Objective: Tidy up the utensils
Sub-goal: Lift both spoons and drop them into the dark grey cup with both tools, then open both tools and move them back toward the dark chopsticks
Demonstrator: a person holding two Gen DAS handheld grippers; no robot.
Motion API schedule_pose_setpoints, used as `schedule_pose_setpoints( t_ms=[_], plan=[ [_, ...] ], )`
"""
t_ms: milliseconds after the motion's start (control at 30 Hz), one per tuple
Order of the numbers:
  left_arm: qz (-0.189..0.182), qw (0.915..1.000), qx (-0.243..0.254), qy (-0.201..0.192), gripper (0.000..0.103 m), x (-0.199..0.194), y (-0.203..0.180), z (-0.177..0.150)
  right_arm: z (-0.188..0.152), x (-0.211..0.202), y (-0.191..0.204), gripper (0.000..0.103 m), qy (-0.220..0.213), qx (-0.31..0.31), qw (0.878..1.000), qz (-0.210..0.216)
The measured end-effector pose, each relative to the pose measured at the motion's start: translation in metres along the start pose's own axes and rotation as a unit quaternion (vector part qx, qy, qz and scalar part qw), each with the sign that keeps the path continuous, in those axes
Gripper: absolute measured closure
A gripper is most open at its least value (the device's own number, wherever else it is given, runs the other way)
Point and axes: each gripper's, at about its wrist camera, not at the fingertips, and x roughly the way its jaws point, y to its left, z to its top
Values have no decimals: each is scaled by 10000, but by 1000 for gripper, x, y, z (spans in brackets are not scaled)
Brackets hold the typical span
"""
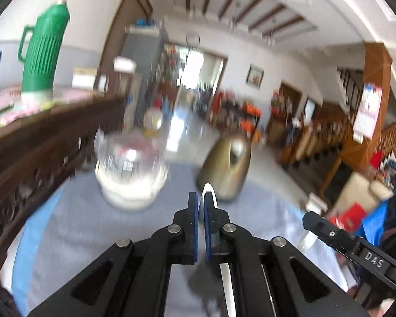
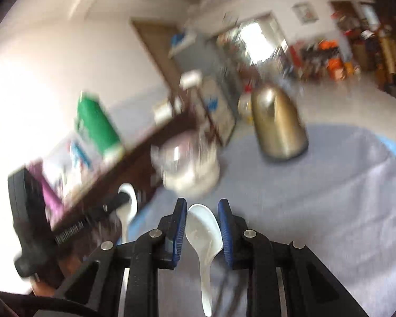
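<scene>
My left gripper (image 1: 201,206) is shut on a white spoon (image 1: 208,190), gripped edge-on, its handle running down under the fingers. In the right wrist view the left gripper (image 2: 124,198) shows at the left holding that spoon (image 2: 128,211). My right gripper (image 2: 202,216) is shut on a second white ceramic spoon (image 2: 204,235), bowl up between the blue pads, handle hanging down. The right gripper shows at the right edge of the left wrist view (image 1: 311,227). A glass jar on a white base (image 1: 130,174) (image 2: 190,169) stands ahead on the blue-grey tablecloth (image 1: 92,224).
A gold kettle (image 1: 228,169) (image 2: 278,126) stands on the cloth to the right of the jar. A dark wooden sideboard (image 1: 47,142) runs along the left, with a green thermos (image 1: 43,50) on top. Both views are motion-blurred.
</scene>
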Motion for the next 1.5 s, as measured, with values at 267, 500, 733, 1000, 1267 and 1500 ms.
schedule_pose_setpoints(
  t_ms=[267, 500, 733, 1000, 1267, 1500],
  plan=[
    [459, 9978, -16, -476, 99, 61, -2, -11, 27, 38, 0, 77, -924, 52, 9946, -469],
    [515, 9983, 174, -222, 99, 84, 1, -35, 9, 69, -10, 77, -541, 106, 9970, -552],
    [298, 9979, 566, 121, 99, 81, -10, -52, -6, 61, -29, 75, -202, 375, 9982, -420],
    [274, 9970, 658, 313, 73, 35, -1, -60, -15, 27, -50, 43, -38, 1178, 9930, 2],
    [982, 9820, 1419, 768, 37, -41, -21, -77, -34, -45, -46, 43, -233, 1091, 9936, -175],
    [1272, 9717, 1763, 922, 34, -86, -46, -93, -62, -86, -35, 43, 183, 871, 9948, -503]
  ],
)
